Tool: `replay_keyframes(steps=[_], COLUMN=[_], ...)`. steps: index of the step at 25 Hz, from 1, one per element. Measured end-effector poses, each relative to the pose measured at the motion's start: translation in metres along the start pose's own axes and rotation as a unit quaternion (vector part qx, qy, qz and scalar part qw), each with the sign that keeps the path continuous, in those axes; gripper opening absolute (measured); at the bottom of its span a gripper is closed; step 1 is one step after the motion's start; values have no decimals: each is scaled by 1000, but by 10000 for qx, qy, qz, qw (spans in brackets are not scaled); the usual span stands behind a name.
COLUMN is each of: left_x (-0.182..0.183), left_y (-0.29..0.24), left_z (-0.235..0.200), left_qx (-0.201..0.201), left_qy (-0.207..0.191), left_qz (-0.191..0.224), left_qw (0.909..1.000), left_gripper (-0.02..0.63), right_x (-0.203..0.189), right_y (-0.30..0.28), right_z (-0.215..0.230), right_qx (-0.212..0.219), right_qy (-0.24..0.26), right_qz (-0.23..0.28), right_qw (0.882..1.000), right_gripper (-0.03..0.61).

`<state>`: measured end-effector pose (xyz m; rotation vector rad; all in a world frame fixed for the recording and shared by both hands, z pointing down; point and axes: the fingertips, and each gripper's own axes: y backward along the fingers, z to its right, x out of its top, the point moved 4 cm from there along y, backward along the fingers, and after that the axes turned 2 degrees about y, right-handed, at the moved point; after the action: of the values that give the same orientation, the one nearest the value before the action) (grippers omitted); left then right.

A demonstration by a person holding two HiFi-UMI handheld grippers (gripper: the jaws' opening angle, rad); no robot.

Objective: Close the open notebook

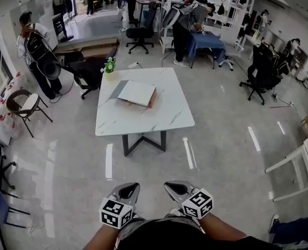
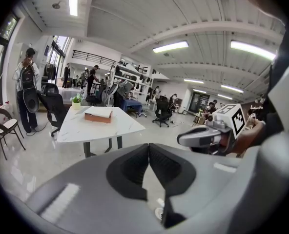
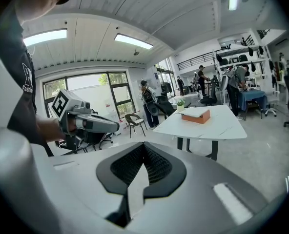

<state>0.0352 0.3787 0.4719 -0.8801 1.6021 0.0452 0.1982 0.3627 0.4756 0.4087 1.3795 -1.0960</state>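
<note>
only the cut-off white letters "fash" readable, printed on the dark shirt sleeve (image 3: 27,82) beneath a white emblem in the right gripper view; otherwise just black-and-white square marker patterns on the cubes of the left gripper (image 1: 129,190) and right gripper (image 1: 176,188).

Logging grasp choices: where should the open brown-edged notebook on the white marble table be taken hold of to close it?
Likely the free outer edge of its grey cover, approached from the left in the head view: the cover lies spread leftward off the white-paged notebook, so that thin edge is exposed to pinch.
</note>
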Motion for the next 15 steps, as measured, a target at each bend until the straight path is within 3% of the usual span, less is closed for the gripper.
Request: replay_keyframes(steps=[15], left_x=[4], left_y=[8], left_z=[-12], left_qx=[7], left_qy=[1], left_qz=[53], left_qw=[10000], left_gripper=[58], right_x=[6], right_y=[-16], right_z=[-3], right_qx=[70], right_qy=[-29], right_qz=[-168], right_qw=[9998], right_gripper=[0])
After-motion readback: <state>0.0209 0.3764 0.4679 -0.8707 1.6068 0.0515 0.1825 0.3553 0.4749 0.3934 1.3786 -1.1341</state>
